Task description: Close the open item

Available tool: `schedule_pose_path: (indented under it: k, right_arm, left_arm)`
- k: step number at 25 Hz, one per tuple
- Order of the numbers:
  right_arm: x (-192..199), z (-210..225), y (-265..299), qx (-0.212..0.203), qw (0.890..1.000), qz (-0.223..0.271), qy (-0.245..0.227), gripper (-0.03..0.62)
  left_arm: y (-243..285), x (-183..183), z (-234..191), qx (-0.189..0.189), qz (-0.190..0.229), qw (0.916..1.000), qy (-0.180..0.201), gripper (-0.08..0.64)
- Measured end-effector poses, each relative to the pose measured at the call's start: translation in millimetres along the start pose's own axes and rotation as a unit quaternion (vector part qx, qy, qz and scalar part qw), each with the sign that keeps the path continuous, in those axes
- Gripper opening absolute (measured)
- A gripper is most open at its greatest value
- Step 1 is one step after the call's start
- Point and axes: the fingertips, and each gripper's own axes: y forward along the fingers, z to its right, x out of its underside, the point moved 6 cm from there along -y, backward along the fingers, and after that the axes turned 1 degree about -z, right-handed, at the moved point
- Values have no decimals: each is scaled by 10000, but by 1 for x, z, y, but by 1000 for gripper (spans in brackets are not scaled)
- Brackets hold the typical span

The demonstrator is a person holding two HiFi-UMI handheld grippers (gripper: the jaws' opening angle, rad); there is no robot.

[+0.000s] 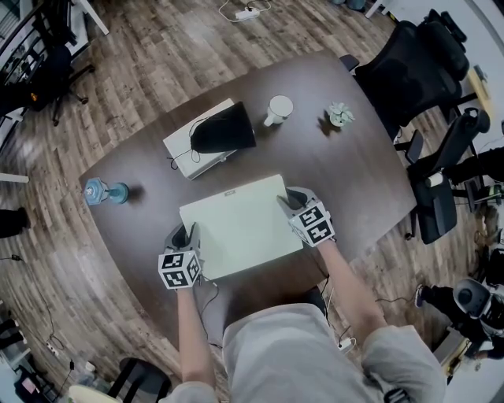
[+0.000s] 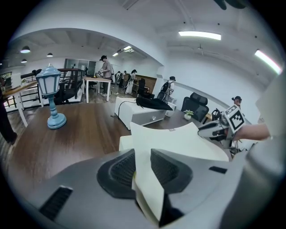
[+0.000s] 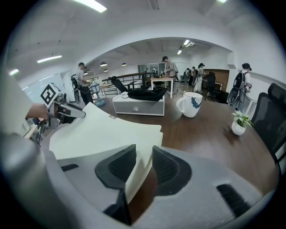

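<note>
Folder point(image 1: 236, 224): table's point(image 1: 358, 177) near edge.
My left gripper point(image 1: 183, 235): on its left edge.
My right gripper point(image 1: 292, 201): on its right edge.
Box point(image 1: 179, 146): behind folder, under bag point(image 1: 224, 130).
Mug point(image 1: 277, 109), plant point(image 1: 340, 116): far-right edge.
Lamp point(image 1: 106, 191): left corner.

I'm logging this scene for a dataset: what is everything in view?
table: one, dark brown, middle of view
folder: one, pale cream, table's near side, cover slightly raised
box: one, white, table's far left
bag: one, black, on the box
mug: one, white, table's far side
plant: one, green, white pot, right of mug
lamp: one, blue, table's left end
chairs: at least two, black, right of table
power strip: one, white, on the floor beyond the table
people: several, colours unclear, far back in room
left gripper: one, grey, shut on folder's left edge
right gripper: one, grey, open round folder's right edge
</note>
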Motion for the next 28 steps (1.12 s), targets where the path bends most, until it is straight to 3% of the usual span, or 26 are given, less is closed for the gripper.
schedule_pose_path:
  k: [6, 9, 12, 18, 28]
  right_arm:
    - [-1, -1, 0, 158, 9998, -33, 107, 120]
    - [-2, -6, -2, 251, 9996, 37, -116, 110]
    - [-4, -11, -2, 349, 9990, 118, -269, 81]
    - [-3, -12, -2, 358, 9990, 110, -225, 83]
    - [-4, -11, -1, 401, 9992, 39, -54, 81]
  left_arm:
    - [-1, -2, -1, -110, -30, 9999, -35, 84]
    - [-3, -1, -1, -328, -7, 9995, -31, 110]
    - [-2, -1, 0, -485, 0, 9988, 49, 126]
    - [-1, 1, 1, -829, -164, 9960, 292, 160]
    - [2, 0, 0, -806, -316, 9960, 223, 152]
